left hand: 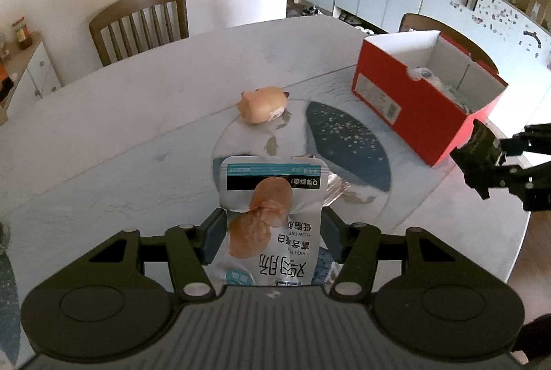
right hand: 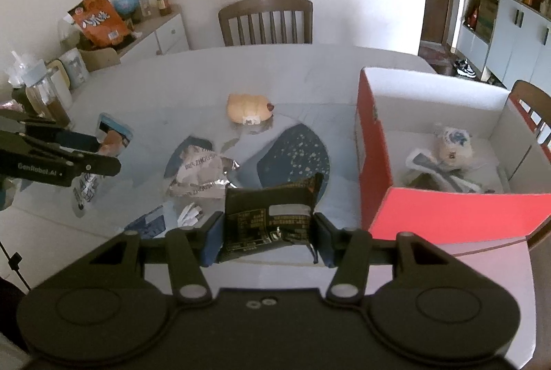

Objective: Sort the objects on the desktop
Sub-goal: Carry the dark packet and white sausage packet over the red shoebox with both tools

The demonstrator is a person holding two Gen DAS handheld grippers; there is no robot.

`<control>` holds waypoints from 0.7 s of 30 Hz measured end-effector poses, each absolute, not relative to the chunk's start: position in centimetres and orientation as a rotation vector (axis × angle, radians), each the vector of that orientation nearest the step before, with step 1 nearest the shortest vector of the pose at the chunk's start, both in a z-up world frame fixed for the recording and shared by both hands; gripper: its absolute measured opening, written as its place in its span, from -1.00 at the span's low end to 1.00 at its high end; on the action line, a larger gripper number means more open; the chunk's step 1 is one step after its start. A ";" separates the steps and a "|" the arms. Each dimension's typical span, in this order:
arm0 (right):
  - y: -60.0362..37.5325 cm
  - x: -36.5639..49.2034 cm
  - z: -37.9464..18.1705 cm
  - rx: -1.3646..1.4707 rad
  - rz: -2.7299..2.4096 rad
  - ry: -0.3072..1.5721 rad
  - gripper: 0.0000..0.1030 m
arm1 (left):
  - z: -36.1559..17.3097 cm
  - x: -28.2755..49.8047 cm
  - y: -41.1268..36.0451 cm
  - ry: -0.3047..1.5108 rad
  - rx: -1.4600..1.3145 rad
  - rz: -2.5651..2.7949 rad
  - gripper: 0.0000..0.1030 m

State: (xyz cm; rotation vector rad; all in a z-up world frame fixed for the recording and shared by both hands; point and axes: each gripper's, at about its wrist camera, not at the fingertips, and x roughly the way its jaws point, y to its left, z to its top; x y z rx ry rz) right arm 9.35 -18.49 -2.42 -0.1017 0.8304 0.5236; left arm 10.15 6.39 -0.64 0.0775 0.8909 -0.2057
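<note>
Left gripper [left hand: 273, 225]: tilted downward above the table [left hand: 137, 142], clenched on a white sausage pouch [left hand: 272, 218].
Right gripper [right hand: 267, 232]: tilted downward, clenched on a dark packet [right hand: 268, 218].
Red box [right hand: 454, 215]: at two o'clock from the packet.
Hamster toy [right hand: 248, 108]: at twelve o'clock.

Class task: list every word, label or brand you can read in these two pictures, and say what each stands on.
"GenRobot.AI": side of the left claw.
"LOW FAT": white snack pouch, upside down.
"ZHOU": crumpled silver wrapper, partly legible.
Dark packet, red box label, orange bag: print too small to read.
</note>
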 end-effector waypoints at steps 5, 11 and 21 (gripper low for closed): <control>-19.7 9.0 -1.0 -0.108 0.526 0.813 0.04 | 0.9 9.3 4.8 0.888 0.085 -0.216 0.12; -21.4 9.0 0.2 -0.107 0.539 0.794 0.04 | 2.4 9.2 2.2 0.872 0.096 -0.236 0.12; -25.1 10.1 1.8 -0.082 0.534 0.761 0.04 | 3.9 10.5 -3.3 0.838 0.137 -0.274 0.12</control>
